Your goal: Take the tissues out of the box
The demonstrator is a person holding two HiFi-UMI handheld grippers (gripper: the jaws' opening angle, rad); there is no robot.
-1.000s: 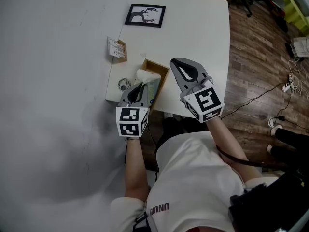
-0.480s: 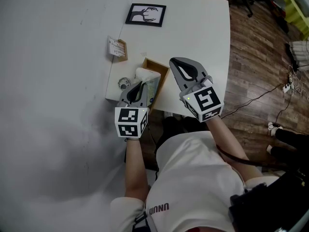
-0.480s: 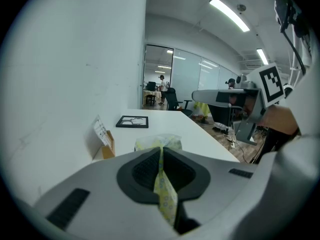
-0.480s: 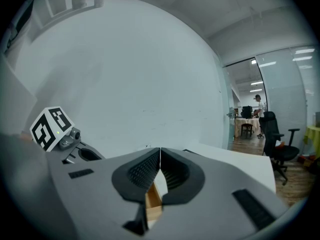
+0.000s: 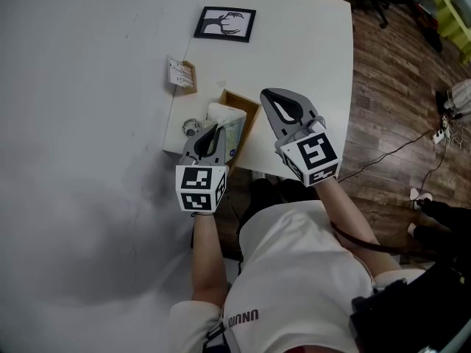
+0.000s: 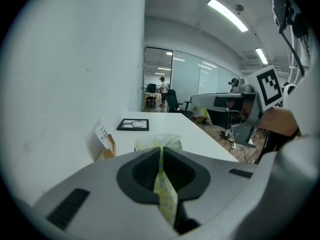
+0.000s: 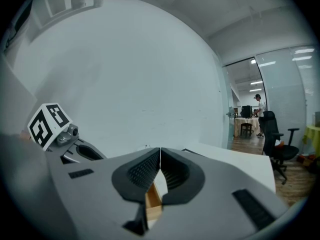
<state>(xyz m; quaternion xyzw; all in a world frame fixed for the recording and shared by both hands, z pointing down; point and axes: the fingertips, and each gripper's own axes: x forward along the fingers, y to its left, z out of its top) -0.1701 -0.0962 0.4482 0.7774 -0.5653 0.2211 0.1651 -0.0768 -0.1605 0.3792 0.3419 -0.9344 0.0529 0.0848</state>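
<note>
A wooden tissue box [image 5: 243, 100] stands near the white table's [image 5: 294, 43] front left edge. A pale, yellow-patterned tissue [image 5: 223, 113] rises out of it. My left gripper [image 5: 215, 127] reaches over the box's near end and is shut on that tissue. In the left gripper view, the tissue [image 6: 165, 194] runs as a thin strip between the closed jaws of the left gripper [image 6: 161, 149] and bunches up beyond the tips. My right gripper [image 5: 265, 94] hovers beside the box's right side, shut. In the right gripper view the right gripper [image 7: 160, 150] has its tips together, and the box [image 7: 153, 204] shows through the lower gap.
A framed black-and-white picture [image 5: 226, 23] lies at the table's far side. A small card holder [image 5: 179, 74] stands by the wall, and a small round glass object [image 5: 191, 127] sits left of the box. A white wall runs along the left, with wooden floor to the right.
</note>
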